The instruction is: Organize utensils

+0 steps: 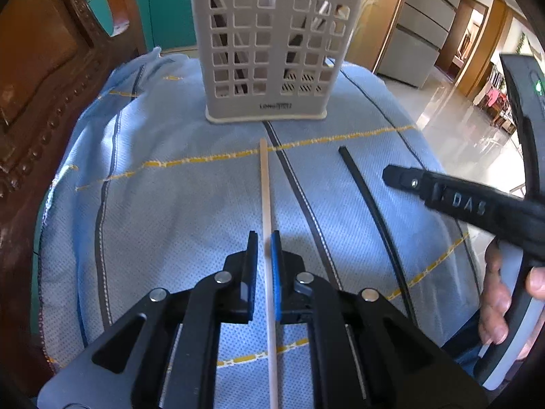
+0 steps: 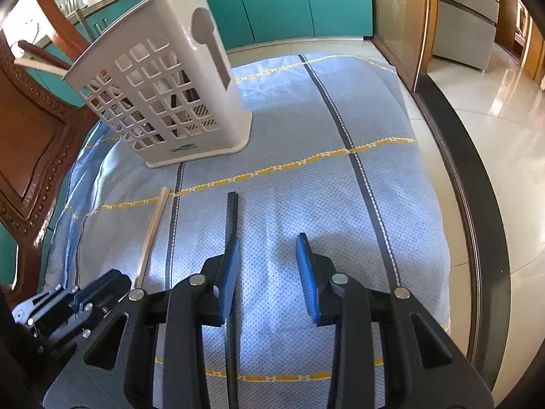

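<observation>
**Two chopsticks left to stow**

Already holding several utensils: slotted caddy (image 1: 269,51). Still lying on blue cloth (image 1: 153,211): wooden chopstick (image 1: 265,184) between nearly-closed left gripper (image 1: 264,245) fingers, not clearly pinched; black chopstick (image 2: 231,214) beside spread right gripper (image 2: 267,252) fingers.

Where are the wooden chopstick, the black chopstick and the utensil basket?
wooden chopstick (image 1: 265,184): left wrist view, mid shaft ahead of the fingers.
black chopstick (image 2: 232,216): right wrist view, upper shaft.
utensil basket (image 1: 272,105): left wrist view, solid front wall by the logo.
</observation>
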A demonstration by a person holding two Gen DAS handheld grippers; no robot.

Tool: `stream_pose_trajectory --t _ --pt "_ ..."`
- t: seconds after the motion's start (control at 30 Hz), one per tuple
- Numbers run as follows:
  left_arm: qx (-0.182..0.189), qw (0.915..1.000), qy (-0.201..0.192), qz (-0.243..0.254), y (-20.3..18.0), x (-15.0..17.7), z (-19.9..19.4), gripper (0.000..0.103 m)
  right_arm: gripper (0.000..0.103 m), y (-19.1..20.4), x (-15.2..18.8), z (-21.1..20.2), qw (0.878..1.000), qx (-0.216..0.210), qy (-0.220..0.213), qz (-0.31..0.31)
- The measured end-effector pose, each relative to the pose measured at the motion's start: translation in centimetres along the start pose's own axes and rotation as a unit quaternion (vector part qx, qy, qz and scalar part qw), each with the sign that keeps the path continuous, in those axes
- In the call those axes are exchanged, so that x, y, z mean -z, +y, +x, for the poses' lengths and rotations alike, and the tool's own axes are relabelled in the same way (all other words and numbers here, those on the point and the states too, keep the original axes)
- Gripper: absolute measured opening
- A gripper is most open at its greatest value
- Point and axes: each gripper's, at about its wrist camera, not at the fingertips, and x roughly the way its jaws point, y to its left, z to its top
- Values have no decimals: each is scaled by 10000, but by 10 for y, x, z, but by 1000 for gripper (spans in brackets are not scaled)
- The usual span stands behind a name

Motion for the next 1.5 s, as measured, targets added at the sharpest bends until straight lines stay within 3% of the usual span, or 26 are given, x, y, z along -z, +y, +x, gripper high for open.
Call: stream_pose_trajectory --t 0.4,0.53,0.77,1.1,1.43,1.5 --pt "-76 9996 9 -257 9 -2 -1 25 31 32 14 13 9945 189 167 -1014" --pt "-77 9996 11 -260 9 -2 -1 27 9 37 16 15 9926 273 103 -1182" --pt "-77 9996 30 -262 9 -2 0 30 7 36 14 10 9905 468 -186 -1280" --pt "-180 9992 -18 -348 8 -16 6 39 11 12 2 1 9975 81 -113 -694" --pt "-373 9987 45 -343 3 -26 25 39 12 6 0 8 9989 60 37 -473" --pt "-441 9984 62 -343 3 -30 31 35 12 4 0 5 9991 78 -7 -428"
